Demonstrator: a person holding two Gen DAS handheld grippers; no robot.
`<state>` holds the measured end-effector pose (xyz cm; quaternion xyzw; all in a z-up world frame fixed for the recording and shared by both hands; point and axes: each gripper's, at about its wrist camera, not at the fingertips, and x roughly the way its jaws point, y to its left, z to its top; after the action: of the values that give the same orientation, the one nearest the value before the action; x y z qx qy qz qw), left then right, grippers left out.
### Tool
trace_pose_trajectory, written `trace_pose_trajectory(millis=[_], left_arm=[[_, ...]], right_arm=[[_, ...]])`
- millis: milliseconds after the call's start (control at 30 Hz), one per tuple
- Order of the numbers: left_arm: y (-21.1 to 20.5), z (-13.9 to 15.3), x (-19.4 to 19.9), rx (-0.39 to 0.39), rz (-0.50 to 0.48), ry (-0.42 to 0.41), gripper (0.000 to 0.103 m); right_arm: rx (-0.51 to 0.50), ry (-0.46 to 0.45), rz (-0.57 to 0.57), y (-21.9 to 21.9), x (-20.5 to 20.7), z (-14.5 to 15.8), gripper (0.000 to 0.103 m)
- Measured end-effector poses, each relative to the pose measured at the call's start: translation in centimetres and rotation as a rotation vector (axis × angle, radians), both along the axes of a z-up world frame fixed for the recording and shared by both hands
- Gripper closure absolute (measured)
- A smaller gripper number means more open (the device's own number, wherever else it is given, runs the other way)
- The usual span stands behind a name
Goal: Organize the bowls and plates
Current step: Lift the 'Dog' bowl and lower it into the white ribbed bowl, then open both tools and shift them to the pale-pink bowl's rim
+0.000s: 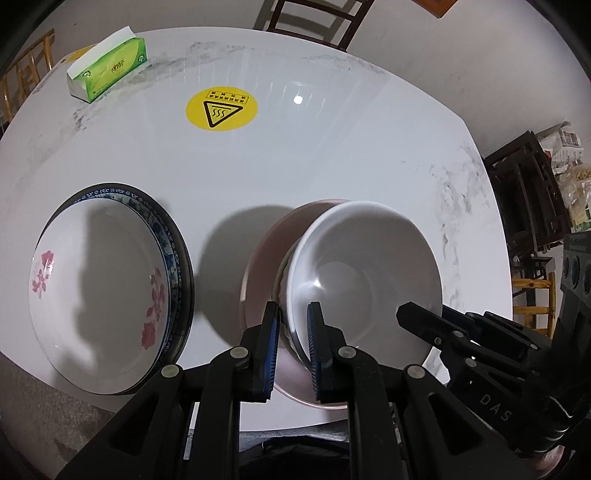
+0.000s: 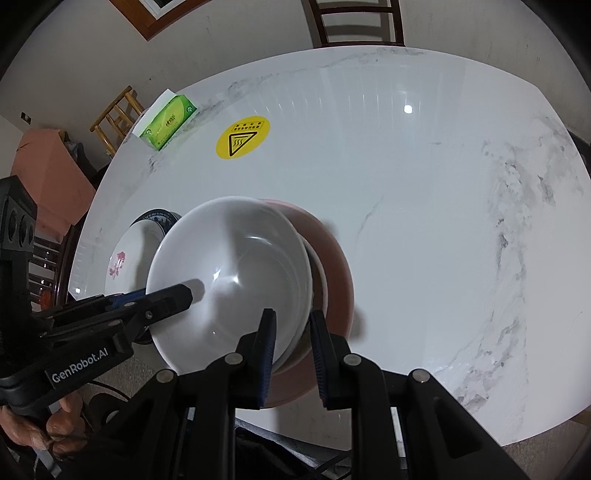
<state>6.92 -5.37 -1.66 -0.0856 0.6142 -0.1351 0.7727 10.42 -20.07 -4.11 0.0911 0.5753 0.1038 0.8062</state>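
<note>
A plain white bowl [image 1: 365, 266] [image 2: 236, 269] sits on top of another bowl inside a pink plate [image 1: 266, 254] [image 2: 328, 258] near the table's front edge. My left gripper [image 1: 293, 332] straddles the white bowl's left rim, jaws apart. My right gripper [image 2: 293, 332] straddles its right rim, jaws apart. Each gripper also shows in the other's view, the right gripper [image 1: 417, 314] and the left gripper [image 2: 177, 295], with one finger inside the bowl. To the left lies a white flowered plate [image 1: 99, 291] [image 2: 125, 254] stacked on a blue-patterned plate [image 1: 166, 236].
The white marble table [image 1: 332, 155] carries a round yellow hot-surface sticker [image 1: 221, 109] [image 2: 242, 137] and a green tissue box [image 1: 109, 70] [image 2: 168, 122] at the far left. Wooden chairs [image 1: 317, 18] stand around the table.
</note>
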Motion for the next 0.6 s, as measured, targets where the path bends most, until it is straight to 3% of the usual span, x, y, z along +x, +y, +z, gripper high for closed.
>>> trace_pose_trajectory(millis=[600], left_arm=[[-0.28, -0.58, -0.30, 0.011, -0.006, -0.018, 0.092]], right_arm=[[-0.030, -0.033, -0.007, 0.21, -0.19, -0.28, 0.081]])
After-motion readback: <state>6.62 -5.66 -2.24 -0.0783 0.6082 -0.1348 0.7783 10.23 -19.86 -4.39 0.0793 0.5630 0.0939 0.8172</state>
